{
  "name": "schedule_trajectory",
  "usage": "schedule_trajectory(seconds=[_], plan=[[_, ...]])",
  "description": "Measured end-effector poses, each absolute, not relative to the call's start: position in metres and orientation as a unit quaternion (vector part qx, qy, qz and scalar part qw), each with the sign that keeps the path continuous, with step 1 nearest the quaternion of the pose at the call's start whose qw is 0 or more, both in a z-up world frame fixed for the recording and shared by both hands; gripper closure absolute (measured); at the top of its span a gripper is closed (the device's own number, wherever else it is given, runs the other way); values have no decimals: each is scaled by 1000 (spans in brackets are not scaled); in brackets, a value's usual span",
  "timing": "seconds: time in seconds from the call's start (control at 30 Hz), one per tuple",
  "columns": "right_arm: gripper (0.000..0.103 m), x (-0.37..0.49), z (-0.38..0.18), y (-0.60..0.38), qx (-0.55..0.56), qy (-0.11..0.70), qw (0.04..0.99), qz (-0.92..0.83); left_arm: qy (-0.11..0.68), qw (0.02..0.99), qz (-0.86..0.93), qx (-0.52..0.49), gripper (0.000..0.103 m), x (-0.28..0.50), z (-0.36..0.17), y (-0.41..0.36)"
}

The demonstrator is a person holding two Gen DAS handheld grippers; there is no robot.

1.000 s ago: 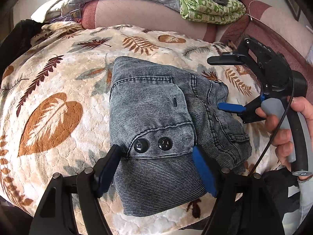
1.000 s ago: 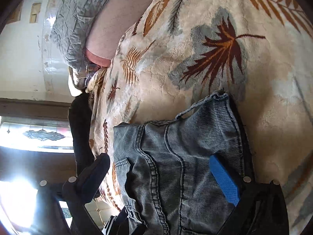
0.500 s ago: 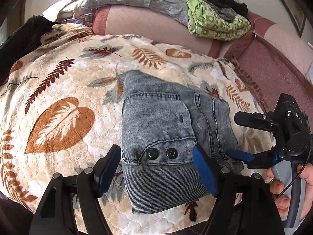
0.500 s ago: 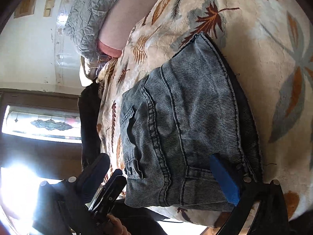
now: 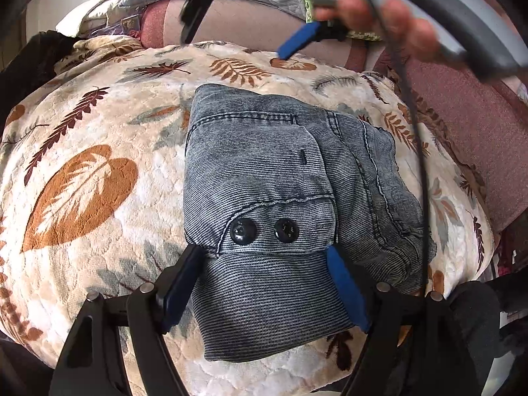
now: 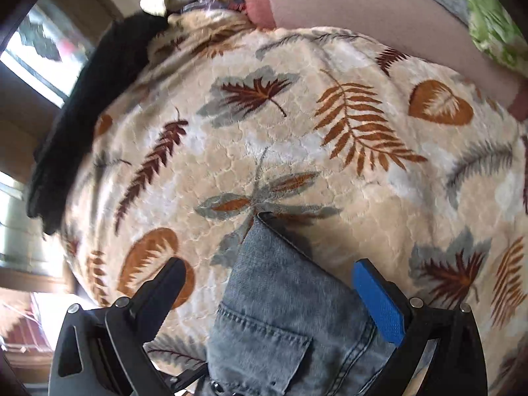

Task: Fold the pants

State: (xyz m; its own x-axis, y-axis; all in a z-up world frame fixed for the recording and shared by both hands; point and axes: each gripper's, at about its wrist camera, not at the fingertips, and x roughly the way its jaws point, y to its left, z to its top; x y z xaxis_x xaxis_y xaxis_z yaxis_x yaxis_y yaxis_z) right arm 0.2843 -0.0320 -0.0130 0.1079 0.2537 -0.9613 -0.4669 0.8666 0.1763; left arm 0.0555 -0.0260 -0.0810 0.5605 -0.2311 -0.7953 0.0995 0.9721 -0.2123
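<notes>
Left gripper (image 5: 265, 264) angled down, jaws opening astride the folded pants (image 5: 283, 204) on the leaf blanket (image 5: 82, 181). Right gripper (image 6: 269, 283) spread wide above them; only the left view shows its hand (image 5: 389, 23).

Our left gripper (image 5: 264, 283) points steeply down, its jaws opening wide. Our right gripper (image 6: 267, 293) hangs spread apart at the far side, gripped by our right hand (image 5: 389, 23).
</notes>
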Motion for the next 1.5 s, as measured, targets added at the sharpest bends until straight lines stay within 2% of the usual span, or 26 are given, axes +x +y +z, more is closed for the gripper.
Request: schedule_trajectory(seconds=[0.07,0.13,0.23,0.3,0.33,0.47,0.57,0.73,0.77,0.93,1.0,1.07,1.1,1.2,1.27,1.37,1.5], plan=[[30,295,-35,-9,-133,643,720,226,454,883,-92,-67,24,55,-82,-27],[41,304,-53,6,-165,662,699,212,452,885,-92,-67,24,54,-83,-27],[43,307,-69,18,-193,676,680,208,451,885,-95,-66,24,53,-82,-27],[67,306,-76,22,-195,681,673,213,450,885,-98,-65,24,54,-83,-27],[91,304,-80,24,-206,685,666,212,449,885,-99,-66,23,53,-83,-27],[95,293,-67,27,-247,648,690,207,446,887,-101,-65,21,51,-84,-27],[95,289,-53,15,-238,615,723,207,449,885,-102,-72,18,54,-86,-24],[92,291,-81,5,-208,605,745,190,451,883,-99,-78,16,56,-88,-21],[88,293,-77,-2,-176,606,752,192,451,883,-100,-81,16,55,-88,-20],[86,273,-16,-46,-76,564,794,215,434,887,-100,-124,16,48,-72,-5],[73,254,2,-71,-45,559,800,215,401,903,-92,-126,16,40,-56,0],[49,232,6,-104,5,559,802,210,389,908,-96,-121,16,38,-46,-3],[47,223,-2,-121,28,562,801,203,393,907,-101,-116,16,39,-47,-6],[46,208,-52,-160,58,598,782,167,468,876,-99,-56,16,54,-77,-29],[49,206,-85,-176,85,632,752,167,470,876,-100,-39,14,54,-87,-33],[48,194,-58,-178,84,596,777,181,455,882,-100,-72,14,46,-66,-23],[46,170,-25,-199,86,557,812,155,411,907,-72,-52,14,28,-46,-8]])
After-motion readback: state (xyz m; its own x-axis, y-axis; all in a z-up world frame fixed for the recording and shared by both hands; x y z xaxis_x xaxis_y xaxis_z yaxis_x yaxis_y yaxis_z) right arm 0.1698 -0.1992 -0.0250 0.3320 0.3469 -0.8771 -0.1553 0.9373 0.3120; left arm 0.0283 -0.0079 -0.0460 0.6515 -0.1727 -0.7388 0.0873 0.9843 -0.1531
